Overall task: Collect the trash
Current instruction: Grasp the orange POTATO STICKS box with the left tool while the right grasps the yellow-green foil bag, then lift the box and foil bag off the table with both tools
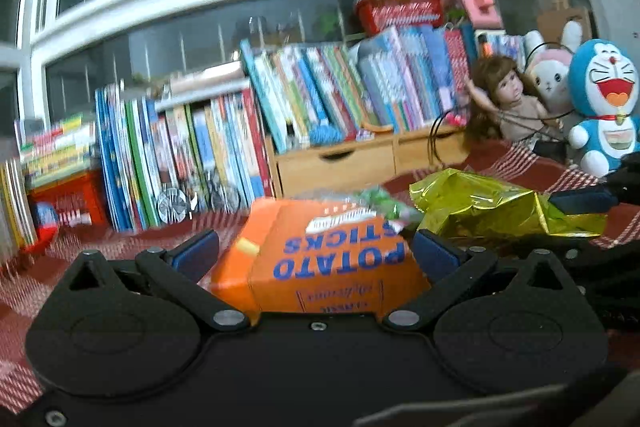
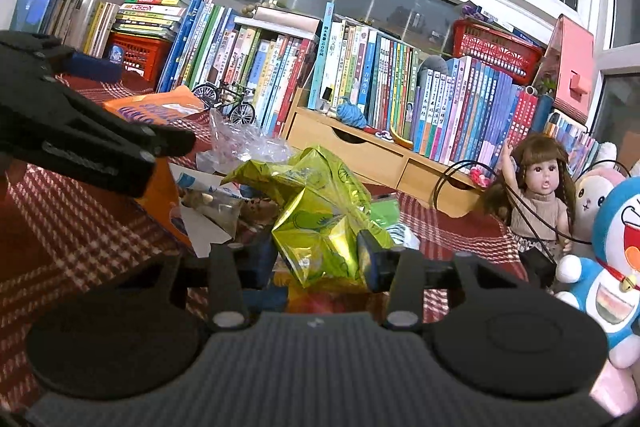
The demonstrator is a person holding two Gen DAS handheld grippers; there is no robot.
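Note:
An orange "POTATO STICKS" box (image 1: pixel 328 259) sits between the fingers of my left gripper (image 1: pixel 316 253), which is shut on it; the box stays sharp while the background blurs. In the right wrist view the same box (image 2: pixel 160 107) shows tilted under the left gripper (image 2: pixel 136 107). My right gripper (image 2: pixel 318 261) is shut on a crumpled yellow-green foil bag (image 2: pixel 320 211). From the left wrist view, that bag (image 1: pixel 480 207) lies to the right with a blue right fingertip (image 1: pixel 580 201) on it. Clear plastic wrap (image 2: pixel 244 143) and flat paper packets (image 2: pixel 208 199) lie behind the bag.
A red checked cloth (image 2: pixel 80 227) covers the surface. Books (image 2: pixel 360 67) line the back above a wooden drawer unit (image 2: pixel 360 151). A doll (image 2: pixel 536 187), a bunny plush (image 2: pixel 596 195) and a blue cat plush (image 2: pixel 616 259) sit at the right. A small model bicycle (image 2: pixel 228 99) and a red basket (image 2: pixel 136 55) stand at the back left.

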